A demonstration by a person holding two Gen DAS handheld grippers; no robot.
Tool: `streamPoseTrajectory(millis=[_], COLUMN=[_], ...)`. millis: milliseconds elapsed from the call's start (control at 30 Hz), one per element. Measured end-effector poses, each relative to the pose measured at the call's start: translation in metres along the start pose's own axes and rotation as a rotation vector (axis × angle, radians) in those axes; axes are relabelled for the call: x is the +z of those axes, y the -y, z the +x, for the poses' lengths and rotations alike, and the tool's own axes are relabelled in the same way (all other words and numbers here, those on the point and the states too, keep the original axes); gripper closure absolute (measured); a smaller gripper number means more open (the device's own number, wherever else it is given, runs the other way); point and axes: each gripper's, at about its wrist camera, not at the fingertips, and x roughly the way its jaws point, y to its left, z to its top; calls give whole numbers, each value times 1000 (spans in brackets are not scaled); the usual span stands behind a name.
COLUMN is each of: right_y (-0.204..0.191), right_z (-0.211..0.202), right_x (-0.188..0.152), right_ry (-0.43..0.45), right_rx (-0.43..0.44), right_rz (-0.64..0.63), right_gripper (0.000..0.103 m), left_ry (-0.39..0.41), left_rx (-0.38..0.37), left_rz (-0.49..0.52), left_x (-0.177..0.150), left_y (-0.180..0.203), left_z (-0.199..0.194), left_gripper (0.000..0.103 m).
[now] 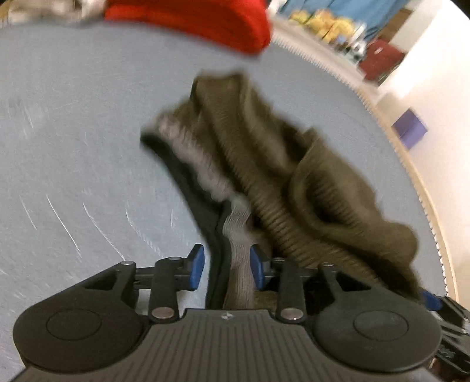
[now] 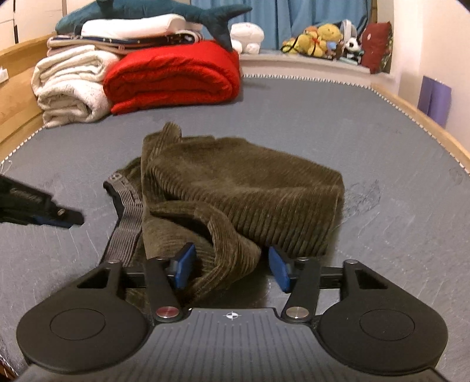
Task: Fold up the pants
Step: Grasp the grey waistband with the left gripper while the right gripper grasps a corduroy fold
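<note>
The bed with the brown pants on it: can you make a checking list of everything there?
Surface: grey bed cover, bare around the pants, scuffed in places.
Job's things: brown corduroy pants, crumpled in a heap, grey waistband showing.
Clutter: red blanket and white blankets stacked at the far end, toy shark on top.
Grippers: left gripper has the waistband between its pads, not clearly pinched; right gripper is open around a fold of the pants.
Cables: nothing seen.
Surroundings: stuffed toys on a ledge, blue curtain, wooden bed frame.
</note>
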Motion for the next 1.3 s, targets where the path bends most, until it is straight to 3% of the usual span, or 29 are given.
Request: streamPoseTrajectory(millis=[67, 100, 133, 200, 267, 400, 500, 567, 633, 733, 1000, 1067, 1200, 1300], right_y=[1, 2, 2, 2, 3, 3, 2, -1, -1, 2, -5, -13, -48, -85], right_z=[6, 9, 12, 17, 24, 36, 43, 45, 45, 40, 14, 10, -7, -21], right_x=[0, 0, 1, 2, 3, 6, 7, 8, 10, 16, 26, 24, 14, -2], right_ry=[-28, -31, -44, -51, -59, -82, -85, -90, -84, -49, 93, 101, 144, 118], right_rx=[9, 15, 17, 25, 30, 33, 47, 44, 45, 64, 188, 221, 354, 499], right_rz=[25, 35, 40, 44, 60, 86, 93, 83, 77, 107, 113, 84, -49, -231], right_gripper=[36, 35, 35, 35, 35, 41, 55, 69, 88, 95, 96, 96, 97, 97], left_ry=[-58, -75, -79, -62, -38, 5, 30, 41, 44, 92, 304, 333, 414, 438], left_rx=[-35, -45, -35, -9, -11, 0, 54, 91, 71, 83, 155, 141, 234, 308], left_rz=[-11, 1, 8, -1, 0, 44, 147, 205, 201, 240, 129, 90, 46, 7], left_x=[2, 3, 4, 6, 6, 6, -1, -5, -5, -3, 11, 10, -7, -9], left_y=[-1, 1, 3, 3, 6, 22, 38, 44, 39, 33, -33, -52, -69, -87], left_z=[25, 35, 43, 54, 63, 71, 75, 73, 65, 39, -77, -105, -153, -170], left_gripper=[56, 42, 36, 35, 28, 28, 38, 61, 70, 75, 79, 79, 80, 80])
